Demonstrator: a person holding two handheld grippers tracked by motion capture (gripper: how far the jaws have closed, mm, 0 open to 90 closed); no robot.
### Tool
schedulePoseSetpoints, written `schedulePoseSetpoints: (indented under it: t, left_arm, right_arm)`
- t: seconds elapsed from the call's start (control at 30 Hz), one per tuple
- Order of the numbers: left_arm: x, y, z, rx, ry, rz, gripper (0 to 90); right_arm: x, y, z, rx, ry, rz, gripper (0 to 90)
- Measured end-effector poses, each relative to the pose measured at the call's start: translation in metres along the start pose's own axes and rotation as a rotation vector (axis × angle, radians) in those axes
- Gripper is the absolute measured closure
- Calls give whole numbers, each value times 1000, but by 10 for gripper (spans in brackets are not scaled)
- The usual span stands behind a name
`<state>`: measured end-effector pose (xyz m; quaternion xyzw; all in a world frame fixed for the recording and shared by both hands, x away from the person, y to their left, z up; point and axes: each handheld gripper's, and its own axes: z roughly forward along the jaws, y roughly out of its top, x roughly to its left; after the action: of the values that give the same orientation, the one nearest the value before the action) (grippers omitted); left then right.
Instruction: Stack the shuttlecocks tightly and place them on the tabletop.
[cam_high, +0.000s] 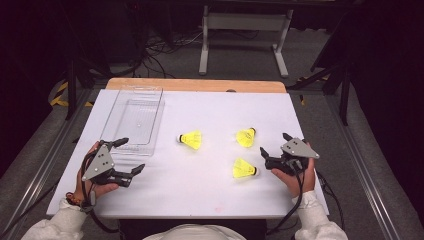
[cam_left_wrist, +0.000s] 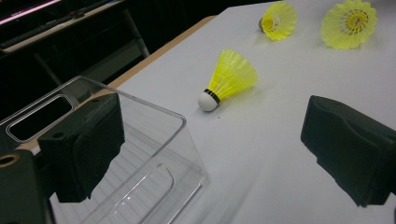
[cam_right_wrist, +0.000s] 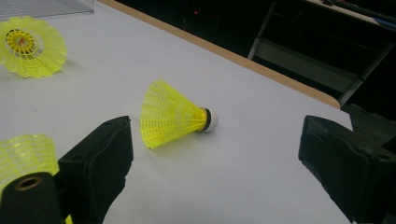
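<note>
Three yellow shuttlecocks (cam_high: 191, 139) (cam_high: 246, 137) (cam_high: 244, 169) lying right of clear plastic bin (cam_high: 134, 119) on white counter (cam_high: 210, 190). Left gripper (cam_high: 131, 156) gaping wide just beside bin; right gripper (cam_high: 274, 145) wide, empty, beyond shuttlecocks.

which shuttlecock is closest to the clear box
The left yellow plastic shuttlecock, lying on its side with its white cork toward the clear plastic box. The other two lie further right, toward the right hand-held gripper.

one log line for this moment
left gripper: open, empty | right gripper: open, empty | three shuttlecocks on table | clear bin: empty
</note>
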<state>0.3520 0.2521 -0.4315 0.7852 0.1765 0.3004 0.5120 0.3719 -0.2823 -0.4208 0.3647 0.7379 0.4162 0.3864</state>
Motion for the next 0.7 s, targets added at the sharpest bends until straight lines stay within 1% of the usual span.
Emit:
schedulePoseSetpoints:
  t: [0.1,0.13,0.23,0.3,0.33,0.37,0.47,0.63,0.7]
  left_arm:
    - [-1,-4,-4,5,7,-2,70]
    - [-2,-6,-5,2,9,-16,71]
    - [-2,-8,-7,-3,3,-29,73]
    - [-2,-11,-10,1,7,-25,72]
    - [-2,-12,-11,-2,1,-38,71]
    - [-2,-13,-12,0,7,-38,71]
    - [-3,-17,-15,-4,2,-61,69]
    - [-4,-20,-20,-3,-1,-70,68]
    - [-4,-20,-21,-8,-2,-76,69]
  right_arm:
    - [1,2,-2,-2,-5,-6,111]
    - [1,3,-3,-4,-10,-9,111]
    - [1,5,-4,-6,-9,-2,112]
    - [2,8,-6,-14,-9,8,116]
    - [3,9,-7,-15,-5,11,117]
    - [4,10,-8,-16,-2,13,119]
    - [9,15,-10,-20,1,5,125]
    - [18,24,-15,-23,18,3,152]
    - [20,25,-15,-20,22,3,159]
